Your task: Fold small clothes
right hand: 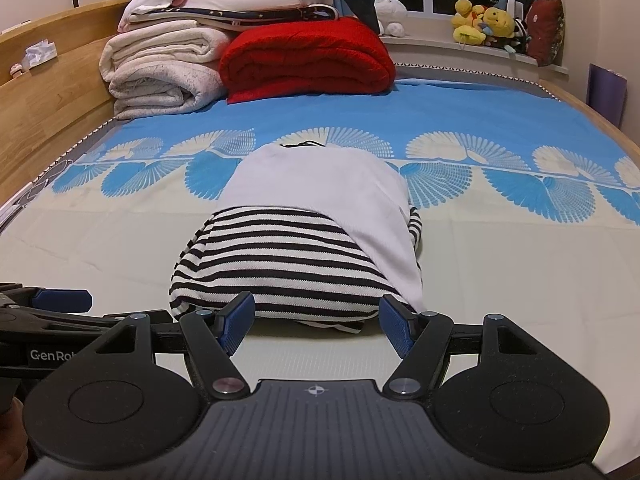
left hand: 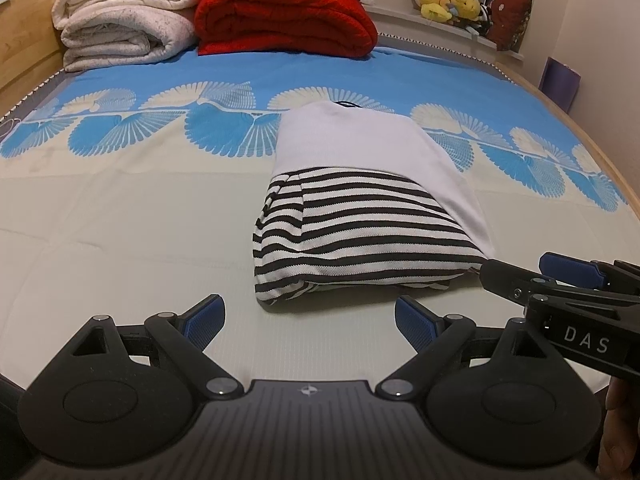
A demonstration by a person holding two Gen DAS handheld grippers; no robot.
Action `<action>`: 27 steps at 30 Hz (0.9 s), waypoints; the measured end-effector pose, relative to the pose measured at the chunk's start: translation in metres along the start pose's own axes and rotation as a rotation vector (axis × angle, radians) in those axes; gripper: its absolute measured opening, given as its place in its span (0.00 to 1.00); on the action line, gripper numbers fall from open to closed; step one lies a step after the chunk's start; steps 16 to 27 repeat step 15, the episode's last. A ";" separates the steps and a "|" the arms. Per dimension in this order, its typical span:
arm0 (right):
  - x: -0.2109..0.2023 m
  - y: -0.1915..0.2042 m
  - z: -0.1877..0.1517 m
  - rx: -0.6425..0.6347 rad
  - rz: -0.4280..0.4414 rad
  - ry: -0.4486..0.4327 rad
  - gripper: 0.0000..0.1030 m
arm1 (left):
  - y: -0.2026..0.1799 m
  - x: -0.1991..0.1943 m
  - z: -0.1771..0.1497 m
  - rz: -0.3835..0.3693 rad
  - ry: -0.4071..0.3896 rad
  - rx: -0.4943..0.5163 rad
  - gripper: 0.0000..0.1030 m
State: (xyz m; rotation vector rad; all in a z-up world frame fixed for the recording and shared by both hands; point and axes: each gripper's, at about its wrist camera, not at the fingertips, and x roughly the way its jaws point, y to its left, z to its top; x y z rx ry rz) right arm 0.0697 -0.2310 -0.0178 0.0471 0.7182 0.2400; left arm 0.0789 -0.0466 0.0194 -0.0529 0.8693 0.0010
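Note:
A folded black-and-white striped garment (left hand: 352, 236) (right hand: 280, 268) lies on the bed with a folded white piece (left hand: 360, 140) (right hand: 320, 180) over its far half. My left gripper (left hand: 308, 320) stands open just short of the garment's near edge, nothing between its blue pads (left hand: 204, 320). My right gripper (right hand: 318, 324) is open too, its fingers either side of the garment's near edge without pressing it. In the left wrist view the right gripper (left hand: 520, 276) reaches in from the right beside the garment's corner. The left gripper's finger (right hand: 60, 300) shows at the left of the right wrist view.
The bed sheet (left hand: 120, 220) (right hand: 520, 280) is cream with a blue fan pattern. Rolled cream blankets (left hand: 120, 20) (right hand: 160, 72) and a red blanket (left hand: 284, 20) (right hand: 308, 56) are stacked at the far end. Plush toys (left hand: 448, 4) (right hand: 484, 24) sit on the windowsill. A wooden bed frame (right hand: 52, 80) runs along the left.

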 end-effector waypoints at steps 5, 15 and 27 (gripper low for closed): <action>0.002 -0.002 -0.001 -0.002 -0.004 0.005 0.68 | 0.000 0.000 -0.001 -0.008 -0.003 0.002 0.92; 0.000 -0.003 0.000 0.001 -0.002 0.004 0.68 | 0.002 0.001 0.001 -0.016 0.000 -0.006 0.92; 0.000 -0.003 0.000 0.001 -0.002 0.004 0.68 | 0.002 0.001 0.001 -0.016 0.000 -0.006 0.92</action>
